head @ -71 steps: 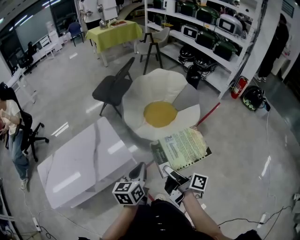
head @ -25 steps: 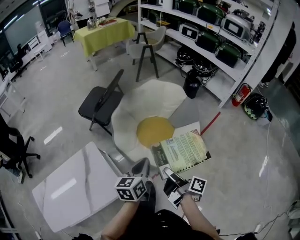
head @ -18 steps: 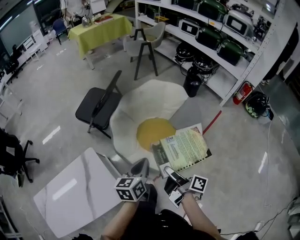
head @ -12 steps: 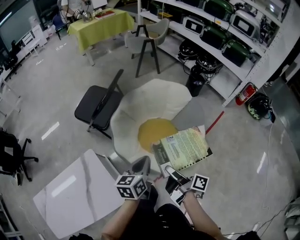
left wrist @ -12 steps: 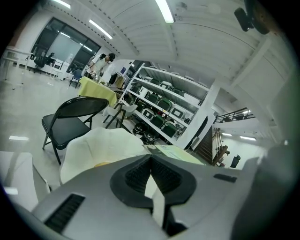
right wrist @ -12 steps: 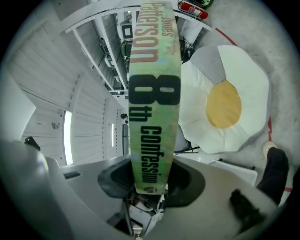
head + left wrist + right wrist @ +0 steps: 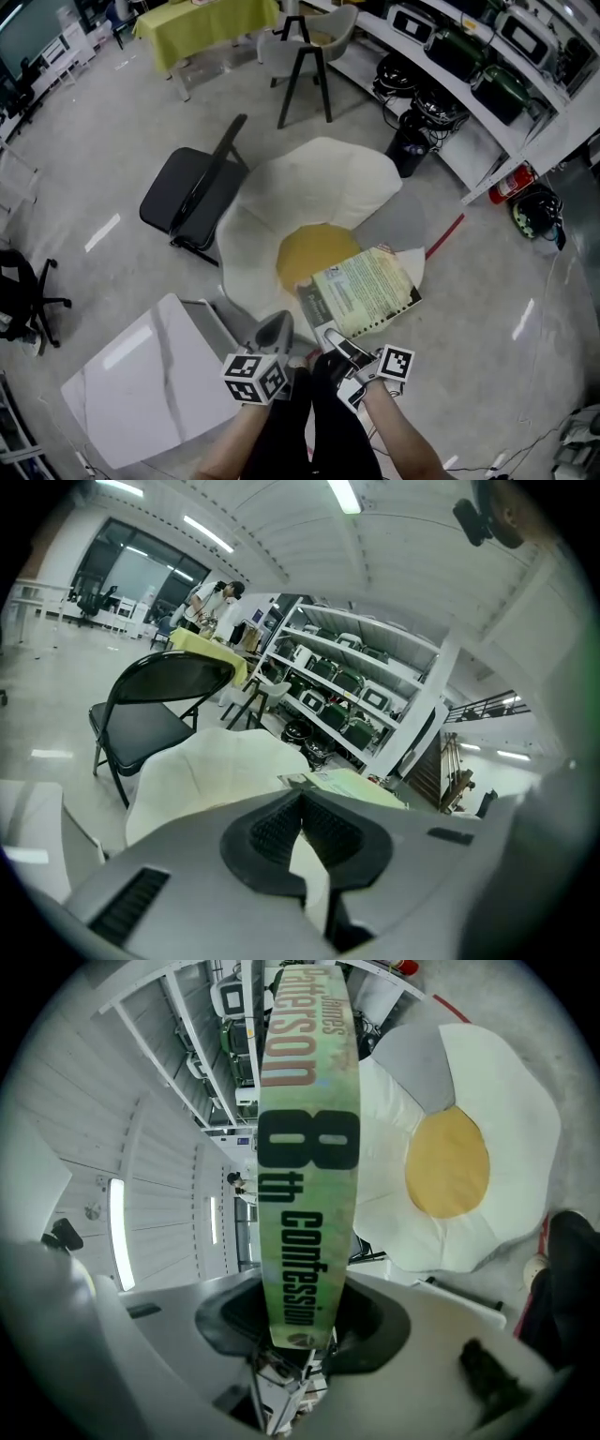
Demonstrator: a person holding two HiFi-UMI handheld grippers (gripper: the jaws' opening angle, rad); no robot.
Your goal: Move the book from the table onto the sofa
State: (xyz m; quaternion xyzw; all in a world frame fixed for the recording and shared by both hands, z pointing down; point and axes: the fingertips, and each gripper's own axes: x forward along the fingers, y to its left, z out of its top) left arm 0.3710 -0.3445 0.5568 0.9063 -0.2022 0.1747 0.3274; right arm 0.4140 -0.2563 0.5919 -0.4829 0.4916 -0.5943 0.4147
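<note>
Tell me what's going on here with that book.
A person holds a gripper in each hand. The right gripper is shut on a green book, held over the near edge of the fried-egg-shaped sofa. The left gripper is shut and empty. The book is off the white table but not yet on the sofa.

Grey polished floor (image 7: 94, 141); black folding chair (image 7: 178, 202) at ten o'clock, white shelving (image 7: 441, 80) at one, yellow-clothed table (image 7: 206, 21) at eleven.
</note>
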